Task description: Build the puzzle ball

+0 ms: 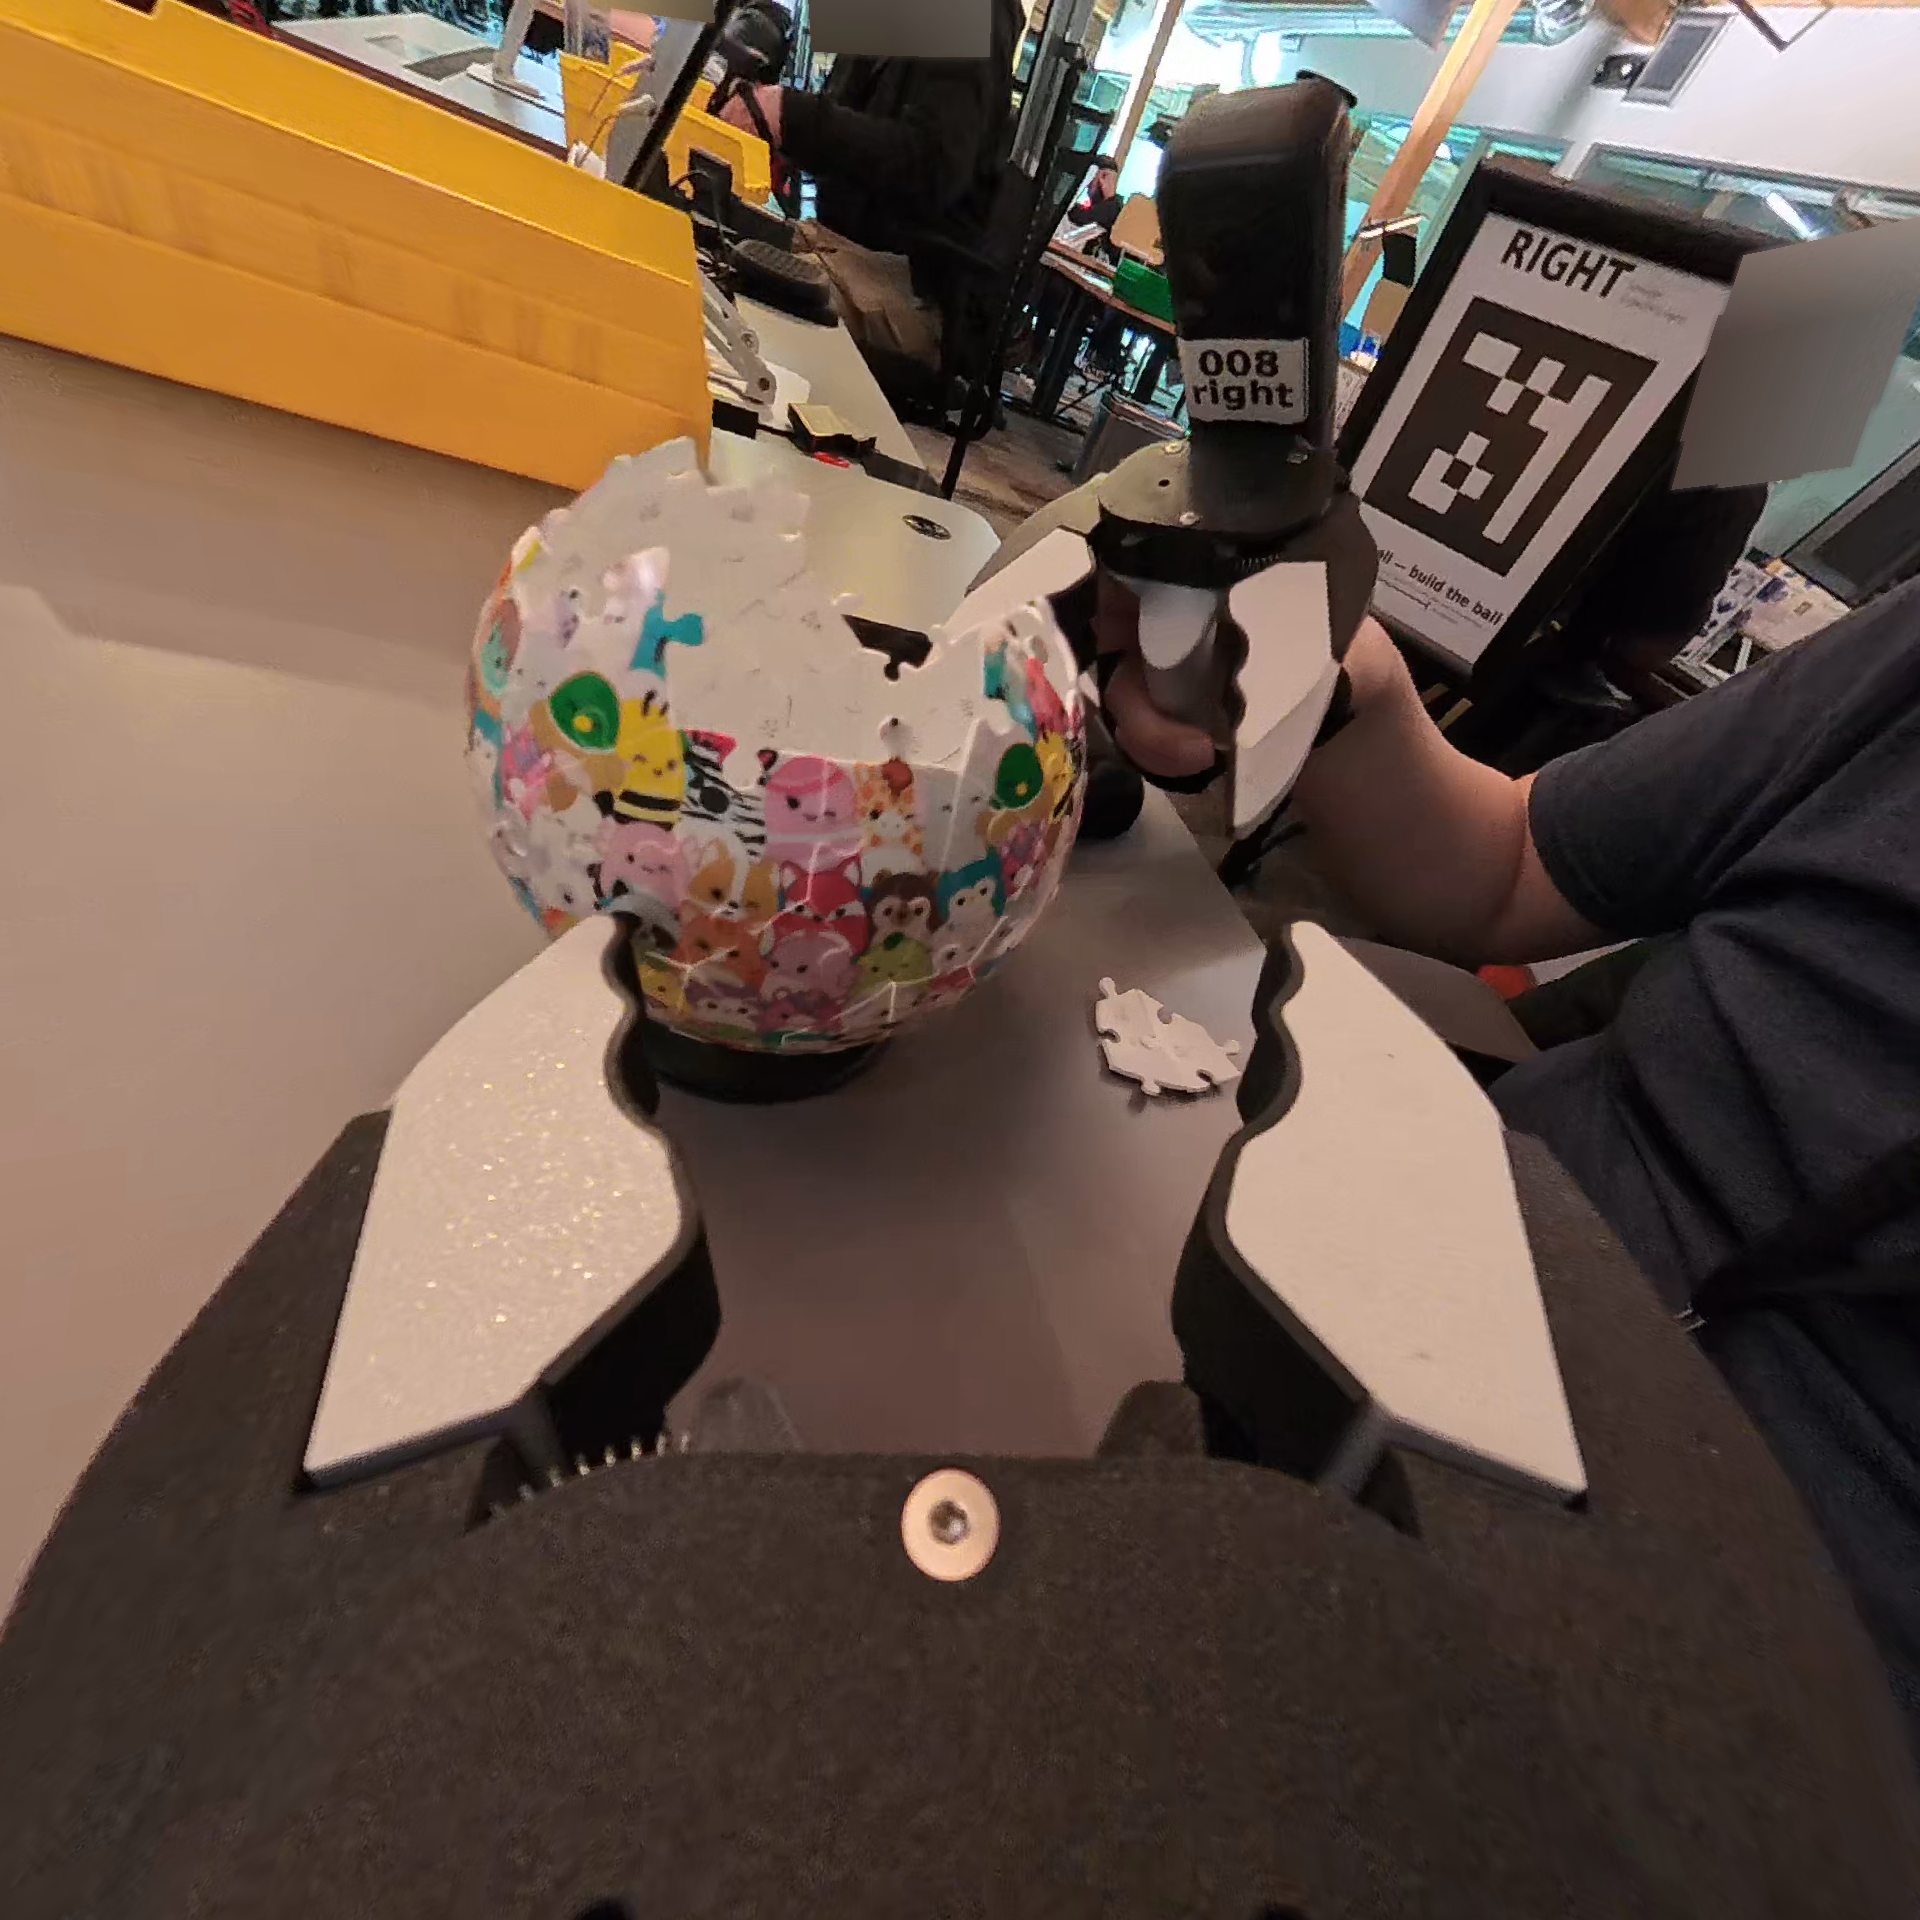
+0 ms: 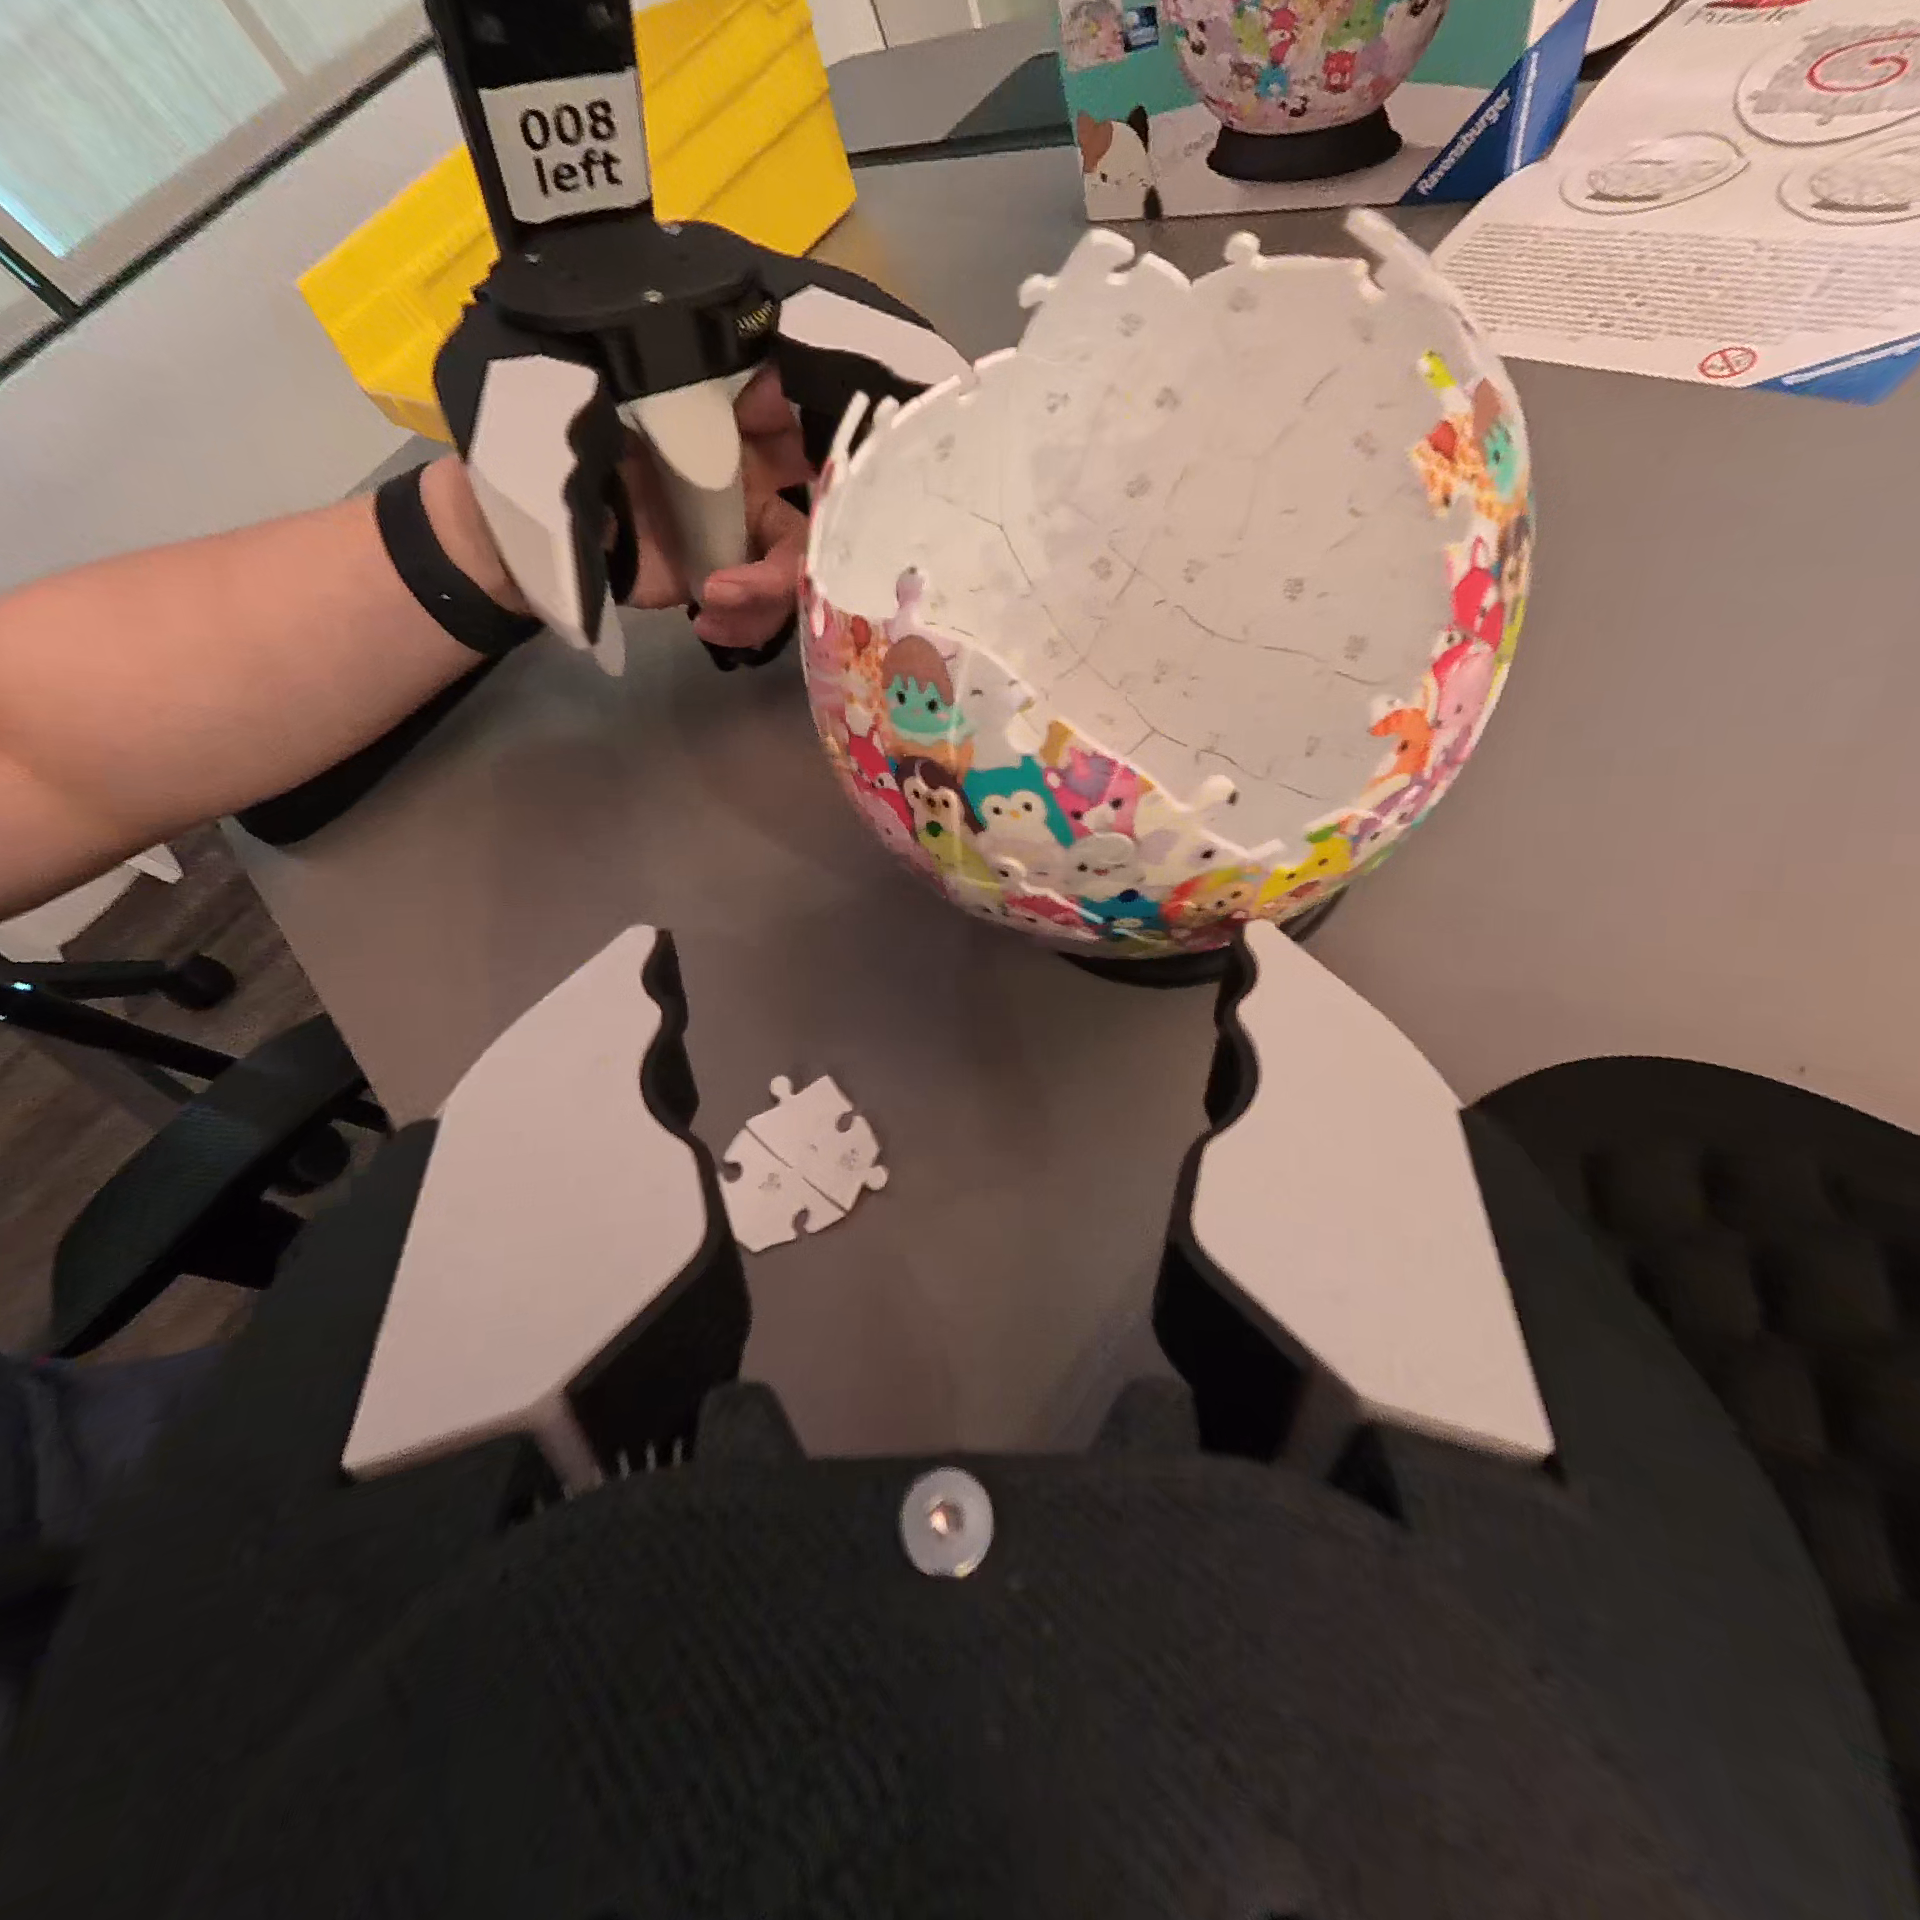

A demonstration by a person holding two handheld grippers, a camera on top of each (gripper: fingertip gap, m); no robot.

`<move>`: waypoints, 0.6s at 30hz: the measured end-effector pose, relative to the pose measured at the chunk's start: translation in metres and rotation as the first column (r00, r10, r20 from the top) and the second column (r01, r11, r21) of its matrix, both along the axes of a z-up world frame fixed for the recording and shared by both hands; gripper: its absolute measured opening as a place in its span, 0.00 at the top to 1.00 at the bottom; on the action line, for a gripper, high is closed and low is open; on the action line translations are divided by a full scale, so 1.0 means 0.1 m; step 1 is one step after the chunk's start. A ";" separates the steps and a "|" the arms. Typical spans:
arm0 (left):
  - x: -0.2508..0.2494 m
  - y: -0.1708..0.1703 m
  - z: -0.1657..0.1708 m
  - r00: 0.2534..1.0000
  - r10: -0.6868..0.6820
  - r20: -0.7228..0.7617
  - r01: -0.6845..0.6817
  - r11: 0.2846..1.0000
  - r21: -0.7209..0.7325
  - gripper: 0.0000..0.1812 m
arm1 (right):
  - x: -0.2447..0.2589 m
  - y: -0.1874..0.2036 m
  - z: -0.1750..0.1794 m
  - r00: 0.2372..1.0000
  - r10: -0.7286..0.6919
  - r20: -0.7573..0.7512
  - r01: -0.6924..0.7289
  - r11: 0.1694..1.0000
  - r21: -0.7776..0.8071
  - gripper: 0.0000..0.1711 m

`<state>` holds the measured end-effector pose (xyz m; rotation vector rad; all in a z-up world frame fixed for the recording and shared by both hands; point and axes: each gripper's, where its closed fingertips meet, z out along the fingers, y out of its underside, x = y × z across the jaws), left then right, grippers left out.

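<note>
A half-built puzzle ball (image 1: 790, 831) with colourful cartoon animals stands on a black ring stand (image 1: 758, 1070) on the grey table. Its top is open, and the right wrist view looks into the white inside of the ball (image 2: 1143, 582). A small white cluster of joined pieces (image 1: 1164, 1039) lies face down on the table beside the ball. It also shows in the right wrist view (image 2: 805, 1164). My left gripper (image 1: 951, 935) is open and empty, its left fingertip close against the ball's lower side. My right gripper (image 2: 951, 956) is open and empty, above the loose cluster.
Yellow bins (image 1: 312, 260) stand at the table's far side. The puzzle box (image 2: 1299, 104) and an instruction sheet (image 2: 1714, 239) lie behind the ball. A marker sign (image 1: 1507, 416) stands to the right. A black chair (image 2: 1714, 1299) is at the table edge.
</note>
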<state>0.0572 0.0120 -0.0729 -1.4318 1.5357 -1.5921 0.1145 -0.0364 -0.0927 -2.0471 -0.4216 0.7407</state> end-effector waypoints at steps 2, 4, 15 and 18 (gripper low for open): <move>0.00 -0.02 0.00 1.000 0.003 -0.004 -0.003 1.000 0.011 0.38 | 0.02 0.03 -0.02 1.000 -0.008 0.022 0.008 1.000 -0.003 0.42; -0.02 -0.04 0.01 1.000 0.005 0.001 -0.005 1.000 0.006 0.38 | 0.05 0.06 -0.03 1.000 -0.006 0.016 0.006 1.000 -0.012 0.42; -0.13 -0.30 0.05 1.000 0.000 -0.003 0.000 1.000 0.017 0.40 | 0.16 0.27 -0.09 0.998 0.056 0.006 -0.056 0.997 -0.052 0.41; -0.14 -0.20 -0.02 0.999 0.043 -0.021 -0.042 0.998 0.056 0.40 | 0.16 0.25 -0.10 0.998 0.061 0.005 -0.061 0.997 -0.042 0.41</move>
